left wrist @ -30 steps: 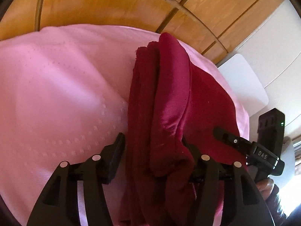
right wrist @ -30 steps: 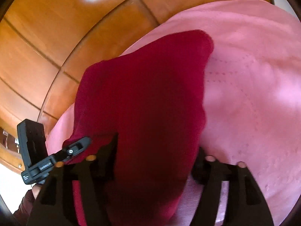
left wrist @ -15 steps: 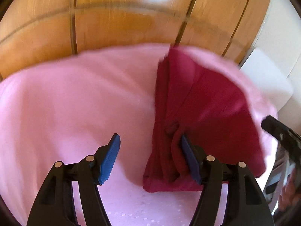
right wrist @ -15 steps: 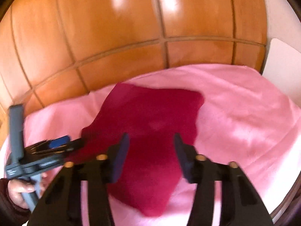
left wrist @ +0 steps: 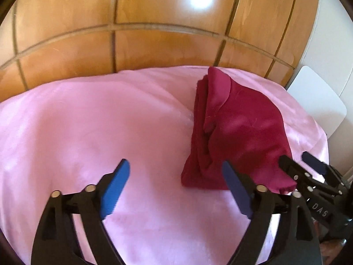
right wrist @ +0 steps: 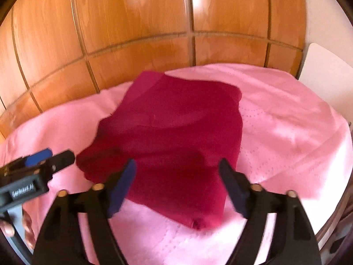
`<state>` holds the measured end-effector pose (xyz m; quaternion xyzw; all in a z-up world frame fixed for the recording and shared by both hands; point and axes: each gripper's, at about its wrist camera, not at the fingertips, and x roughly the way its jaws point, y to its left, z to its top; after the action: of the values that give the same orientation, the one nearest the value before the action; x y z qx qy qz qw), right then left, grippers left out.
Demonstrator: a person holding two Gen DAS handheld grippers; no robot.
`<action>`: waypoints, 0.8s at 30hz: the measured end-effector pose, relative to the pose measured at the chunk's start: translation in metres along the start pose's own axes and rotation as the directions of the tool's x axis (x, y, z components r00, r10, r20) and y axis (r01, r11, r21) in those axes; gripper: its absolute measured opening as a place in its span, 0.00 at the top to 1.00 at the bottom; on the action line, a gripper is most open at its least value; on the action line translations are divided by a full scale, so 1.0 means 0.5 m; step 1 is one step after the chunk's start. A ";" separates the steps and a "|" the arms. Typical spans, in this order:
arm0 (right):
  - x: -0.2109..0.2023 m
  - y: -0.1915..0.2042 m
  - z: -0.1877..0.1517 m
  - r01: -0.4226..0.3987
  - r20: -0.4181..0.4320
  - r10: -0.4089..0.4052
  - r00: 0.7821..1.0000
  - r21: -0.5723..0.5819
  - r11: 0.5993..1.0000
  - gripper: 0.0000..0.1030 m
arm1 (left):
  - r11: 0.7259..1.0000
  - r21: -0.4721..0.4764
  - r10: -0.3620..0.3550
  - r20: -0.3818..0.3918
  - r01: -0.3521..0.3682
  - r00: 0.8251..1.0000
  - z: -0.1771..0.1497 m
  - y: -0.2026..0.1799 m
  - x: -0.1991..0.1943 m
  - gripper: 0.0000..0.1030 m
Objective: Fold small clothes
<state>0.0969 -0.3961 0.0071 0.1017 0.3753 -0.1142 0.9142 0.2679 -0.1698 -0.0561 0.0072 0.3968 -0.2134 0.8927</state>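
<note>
Two grippers hang over the pink blanket (left wrist: pixel 88 121), both with fingers spread wide and nothing between the pads. The left gripper (left wrist: pixel 176 185) has just been opening, its blue pads clear of the cloth; the right gripper (right wrist: pixel 176 185) has just been opening too, above the garment's near end. The folded maroon garment (right wrist: pixel 172 137) lies flat on the blanket, towards its far edge by the wooden panelled wall (right wrist: pixel 132 22), loose layers showing along one side.
</note>
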 end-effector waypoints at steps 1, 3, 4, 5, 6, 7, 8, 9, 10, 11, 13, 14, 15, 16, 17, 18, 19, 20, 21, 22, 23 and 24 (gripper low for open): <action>-0.011 0.005 0.001 0.009 0.014 -0.009 1.000 0.008 1.000 0.11 | 1.000 0.003 0.015 0.015 -0.015 1.000 -0.007 0.000 -0.013 0.10; -0.035 0.016 -0.004 0.029 0.040 -0.030 0.999 0.029 0.999 0.06 | 0.999 0.010 0.040 0.042 -0.041 0.998 -0.025 0.003 -0.045 0.09; -0.048 0.023 -0.010 0.044 0.054 -0.046 0.997 0.038 0.998 0.03 | 0.998 0.013 0.055 0.050 -0.055 0.997 -0.033 0.002 -0.057 0.07; -0.057 0.026 -0.015 0.057 0.064 -0.060 0.996 0.044 0.997 0.02 | 0.997 0.016 0.068 0.058 -0.069 0.996 -0.042 0.003 -0.070 0.04; -0.065 0.029 -0.021 0.070 0.072 -0.074 0.995 0.050 0.996 0.02 | 0.997 0.015 0.074 0.063 -0.075 0.995 -0.048 0.003 -0.081 0.04; -0.074 0.034 -0.027 0.084 0.081 -0.088 0.993 0.057 0.995 0.02 | 0.997 0.014 0.078 0.068 -0.079 0.995 -0.054 0.003 -0.088 0.04; -0.079 0.036 -0.032 0.093 0.085 -0.098 0.992 0.060 0.994 0.02 | 0.997 0.011 0.082 0.072 -0.083 0.994 -0.060 0.002 -0.094 0.04; -0.084 0.039 -0.038 0.104 0.087 -0.109 0.990 0.061 0.993 0.02 | 0.996 0.003 0.091 0.080 -0.092 0.993 -0.068 0.002 -0.102 0.04; -0.090 0.045 -0.044 0.117 0.088 -0.122 0.989 0.060 0.991 0.02 | 0.994 -0.002 0.105 0.086 -0.106 0.991 -0.074 0.002 -0.108 0.04; -0.092 0.048 -0.046 0.127 0.087 -0.131 0.987 0.059 0.990 0.02 | 0.993 -0.006 0.121 0.087 -0.121 0.989 -0.081 0.002 -0.114 0.04; -0.097 0.055 -0.053 0.151 0.077 -0.155 0.985 0.059 0.987 0.02 | 0.990 -0.016 0.141 0.087 -0.140 0.986 -0.090 0.002 -0.124 0.04; -0.098 0.056 -0.055 0.160 0.072 -0.164 0.984 0.060 0.985 0.02 | 0.989 -0.021 0.149 0.095 -0.148 0.984 -0.097 0.002 -0.132 0.04; -0.101 0.057 -0.058 0.167 0.070 -0.171 0.983 0.062 0.984 0.02 | 0.988 -0.021 0.152 0.100 -0.150 0.983 -0.101 0.000 -0.136 0.04; -0.105 0.056 -0.064 0.176 0.070 -0.181 0.981 0.071 0.982 0.02 | 0.988 -0.023 0.154 0.107 -0.153 0.982 -0.105 0.001 -0.142 0.04; -0.108 0.055 -0.068 0.181 0.070 -0.186 0.980 0.077 0.981 0.02 | 0.988 -0.028 0.155 0.116 -0.153 0.981 -0.109 0.002 -0.147 0.04; -0.110 0.054 -0.073 0.187 0.068 -0.193 0.979 0.082 0.979 0.02 | 0.988 -0.032 0.155 0.122 -0.153 0.980 -0.112 0.002 -0.150 0.04; -0.111 0.053 -0.078 0.197 0.064 -0.203 0.977 0.088 0.976 0.02 | 0.988 -0.034 0.155 0.124 -0.152 0.980 -0.115 0.003 -0.153 0.04; -0.113 0.052 -0.082 0.204 0.063 -0.210 0.976 0.093 0.975 0.02 | 0.988 -0.039 0.155 0.124 -0.151 0.980 -0.118 0.004 -0.155 0.04; -0.113 0.052 -0.085 0.207 0.062 -0.214 0.975 0.098 0.973 0.02 | 0.988 -0.047 0.153 0.127 -0.148 0.980 -0.120 0.007 -0.158 0.04; -0.113 0.052 -0.086 0.209 0.061 -0.216 0.975 0.100 0.973 0.02 | 0.988 -0.050 0.150 0.133 -0.144 0.980 -0.122 0.008 -0.161 0.04; -0.114 0.052 -0.087 0.211 0.060 -0.218 0.974 0.103 0.972 0.02 | 0.988 -0.051 0.151 0.136 -0.146 0.979 -0.124 0.009 -0.164 0.04; -0.115 0.052 -0.087 0.211 0.062 -0.218 0.974 0.107 0.972 0.02 | 0.987 -0.052 0.156 0.139 -0.150 0.978 -0.124 0.010 -0.166 0.04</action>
<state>0.0356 -0.3519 0.0202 0.1019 0.3440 -0.2345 0.9035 0.1768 -0.1226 -0.0404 0.0039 0.3347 -0.1358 0.9325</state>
